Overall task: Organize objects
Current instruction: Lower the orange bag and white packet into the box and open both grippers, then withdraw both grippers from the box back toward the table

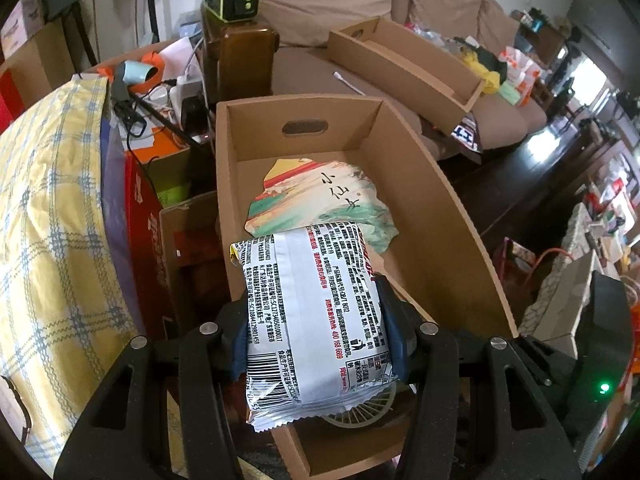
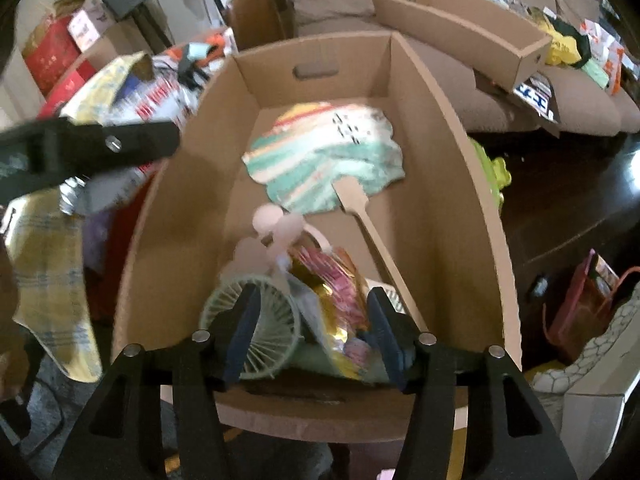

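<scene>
left gripper (image 1: 318, 344): clamped on a silver snack packet (image 1: 312, 320), hiding the box floor beneath.
right gripper (image 2: 312, 332): released over the cardboard box (image 2: 440, 208); blurred pink-gold bag (image 2: 340, 300) between jaws.

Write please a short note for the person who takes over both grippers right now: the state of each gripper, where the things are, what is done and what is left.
Left gripper: shut on the silver snack packet, held above the cardboard box.
Right gripper: jaws apart around the pink and gold packet; whether the pads press it is unclear.
Already in the box: paper hand fan, small green fan.
Left: put the silver packet in the box, then pull both grippers out.
</scene>
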Demonstrator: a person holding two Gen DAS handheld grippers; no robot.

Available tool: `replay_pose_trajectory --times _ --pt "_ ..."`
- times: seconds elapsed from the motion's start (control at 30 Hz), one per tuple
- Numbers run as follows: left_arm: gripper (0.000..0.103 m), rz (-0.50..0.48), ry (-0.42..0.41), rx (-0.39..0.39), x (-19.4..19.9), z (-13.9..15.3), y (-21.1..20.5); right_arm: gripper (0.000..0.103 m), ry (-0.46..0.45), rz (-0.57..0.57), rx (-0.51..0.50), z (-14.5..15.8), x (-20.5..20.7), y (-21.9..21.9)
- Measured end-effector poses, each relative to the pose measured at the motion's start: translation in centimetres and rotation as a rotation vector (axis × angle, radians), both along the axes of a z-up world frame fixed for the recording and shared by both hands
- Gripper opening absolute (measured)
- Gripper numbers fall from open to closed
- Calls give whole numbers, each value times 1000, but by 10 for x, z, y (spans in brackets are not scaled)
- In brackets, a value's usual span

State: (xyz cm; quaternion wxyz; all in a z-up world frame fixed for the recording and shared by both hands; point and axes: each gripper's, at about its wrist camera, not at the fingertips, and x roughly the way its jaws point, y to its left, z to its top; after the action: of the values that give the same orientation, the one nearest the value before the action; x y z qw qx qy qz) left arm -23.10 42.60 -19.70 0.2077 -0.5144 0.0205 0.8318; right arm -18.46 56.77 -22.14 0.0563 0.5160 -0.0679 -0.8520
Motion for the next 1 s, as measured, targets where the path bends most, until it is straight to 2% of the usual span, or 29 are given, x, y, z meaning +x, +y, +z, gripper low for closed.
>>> replay_pose_trajectory --times 0.13,0.2,0.27,0.43,0.57,0.73,0.83,0.93,1.0 --pt "50 -9 10 -1 -1 1 -1 63 35 -14 7 7 -1 1" --pt "51 -3 41 6 -3 4 -4 69 49 -31 8 10 -2 4" --pt "51 16 63 11 -6 8 -9 71 70 -56 1 15 -1 8" --pt "50 -7 64 29 -7 10 -8 73 137 -97 -42 29 3 15" --pt "50 -47 82 72 0 14 1 73 146 -111 -48 32 3 17" --pt "50 -59 82 82 1 19 7 73 152 -113 -45 33 4 16" --pt "54 -38 71 101 -1 24 -1 73 150 -114 -49 32 4 16" --pt "67 -16 77 121 -2 33 -13 73 155 -112 -49 33 4 16" --pt "70 -13 83 124 -3 39 -21 73 160 -111 -50 33 4 15"
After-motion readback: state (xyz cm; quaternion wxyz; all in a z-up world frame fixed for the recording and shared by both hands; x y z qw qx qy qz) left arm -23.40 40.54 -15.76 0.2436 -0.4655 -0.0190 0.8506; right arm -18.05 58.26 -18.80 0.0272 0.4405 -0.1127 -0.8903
